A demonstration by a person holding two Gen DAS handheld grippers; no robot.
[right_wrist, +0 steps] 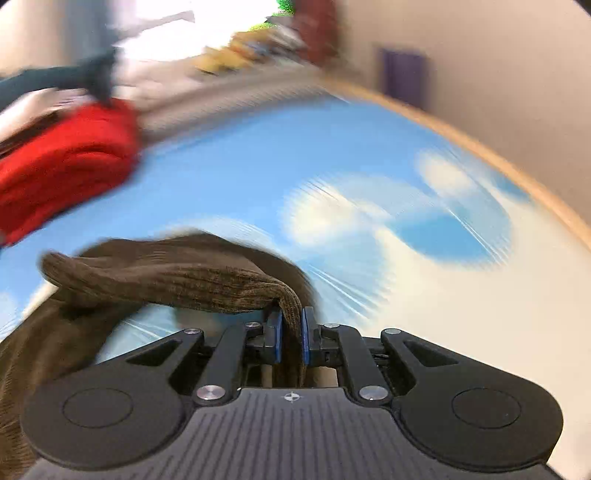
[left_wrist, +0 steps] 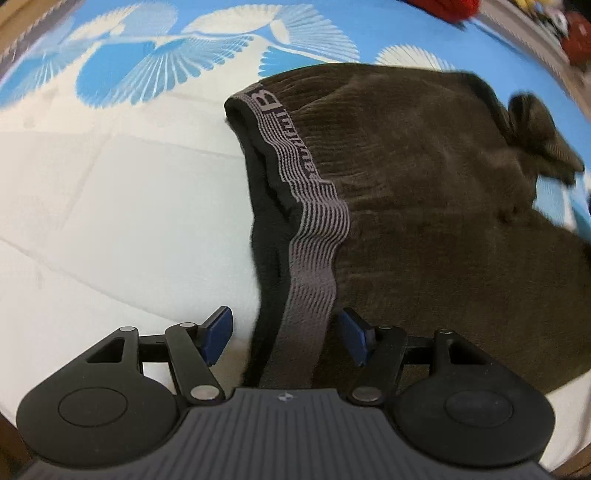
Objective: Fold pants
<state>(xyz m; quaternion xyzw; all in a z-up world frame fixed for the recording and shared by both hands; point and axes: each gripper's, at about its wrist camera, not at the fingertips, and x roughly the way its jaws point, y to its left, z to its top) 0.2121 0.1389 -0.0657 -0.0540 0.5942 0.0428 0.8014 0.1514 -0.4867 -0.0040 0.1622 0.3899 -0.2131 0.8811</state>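
Brown corduroy pants [left_wrist: 424, 192] lie on a blue and white bedspread [left_wrist: 110, 177]. Their grey striped waistband [left_wrist: 314, 251] runs toward me. My left gripper [left_wrist: 286, 336] is open, its blue pads either side of the waistband end. In the right wrist view my right gripper [right_wrist: 291, 336] is shut on a fold of the brown pants [right_wrist: 177, 277], which is lifted above the bedspread [right_wrist: 369, 206]. The view is blurred by motion.
A red folded garment [right_wrist: 62, 166] lies at the left on the bed, also at the top of the left wrist view [left_wrist: 443, 7]. A wooden bed edge [right_wrist: 517, 177] curves at the right, with a wall behind. Cluttered items sit at the far edge.
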